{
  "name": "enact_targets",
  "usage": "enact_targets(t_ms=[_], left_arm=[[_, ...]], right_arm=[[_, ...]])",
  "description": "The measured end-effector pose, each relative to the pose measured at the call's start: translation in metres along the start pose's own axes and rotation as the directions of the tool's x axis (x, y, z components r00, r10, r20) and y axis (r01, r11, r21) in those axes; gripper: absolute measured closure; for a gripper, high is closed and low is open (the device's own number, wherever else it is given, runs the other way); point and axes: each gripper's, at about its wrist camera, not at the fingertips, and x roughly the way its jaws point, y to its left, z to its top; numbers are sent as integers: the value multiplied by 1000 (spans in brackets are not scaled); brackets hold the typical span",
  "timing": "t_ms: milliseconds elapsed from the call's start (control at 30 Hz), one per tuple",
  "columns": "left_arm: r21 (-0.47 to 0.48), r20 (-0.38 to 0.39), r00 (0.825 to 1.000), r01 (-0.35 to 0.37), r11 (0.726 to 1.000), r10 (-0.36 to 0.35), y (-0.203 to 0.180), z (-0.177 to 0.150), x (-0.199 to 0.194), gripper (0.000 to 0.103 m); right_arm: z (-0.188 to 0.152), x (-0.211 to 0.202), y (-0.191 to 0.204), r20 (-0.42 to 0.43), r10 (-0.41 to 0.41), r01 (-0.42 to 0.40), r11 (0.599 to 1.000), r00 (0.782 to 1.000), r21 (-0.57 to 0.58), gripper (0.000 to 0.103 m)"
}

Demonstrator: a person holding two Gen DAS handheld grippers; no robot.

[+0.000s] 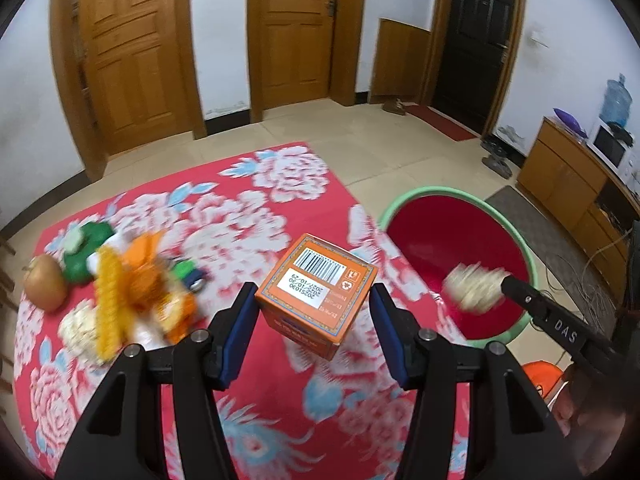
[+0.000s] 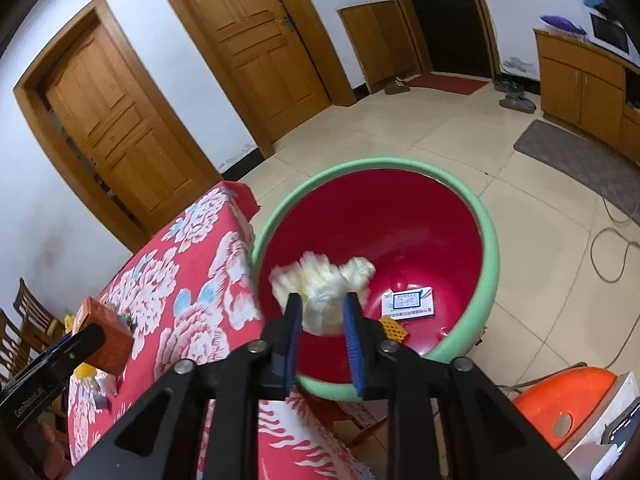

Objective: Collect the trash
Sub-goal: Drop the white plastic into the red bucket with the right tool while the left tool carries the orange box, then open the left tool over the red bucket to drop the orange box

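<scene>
My left gripper (image 1: 315, 292) is shut on an orange box (image 1: 320, 280) with a barcode label, held above the red floral tablecloth (image 1: 248, 216); the right wrist view shows the same gripper (image 2: 92, 336) and box (image 2: 106, 332) at the far left. My right gripper (image 2: 322, 300) hangs over a red basin with a green rim (image 2: 400, 162). A blurred wad of white paper (image 2: 320, 276) sits loosely between its parted blue pads. In the left wrist view the wad (image 1: 474, 288) is at the right gripper's tip (image 1: 506, 284), above the basin (image 1: 420, 192).
A blue-and-white packet (image 2: 408, 301) and a yellow mesh piece (image 2: 394, 328) lie in the basin. A brown onion (image 1: 44, 282), yellow corn (image 1: 108, 300), green pieces (image 1: 86, 244) and a white wad (image 1: 78, 330) crowd the table's left. An orange stool (image 2: 560, 396) stands at the right.
</scene>
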Motion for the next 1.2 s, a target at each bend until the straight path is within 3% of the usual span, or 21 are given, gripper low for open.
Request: enact_targets(t_ms=[400, 767, 900, 1200], left_arm=[[88, -27, 996, 89, 992, -86, -56, 14, 37, 46], [159, -56, 991, 127, 979, -119, -99, 21, 68, 45], [142, -55, 992, 124, 982, -117, -101, 23, 69, 34], [113, -48, 993, 113, 987, -108, -90, 19, 54, 34]], right_arm=[[-2, -22, -35, 28, -31, 29, 997, 999, 76, 48], [-9, -40, -64, 55, -60, 51, 987, 997, 153, 42], [-10, -43, -69, 58, -67, 57, 984, 996, 168, 40], [-8, -47, -65, 60, -51, 41, 987, 997, 157, 38]])
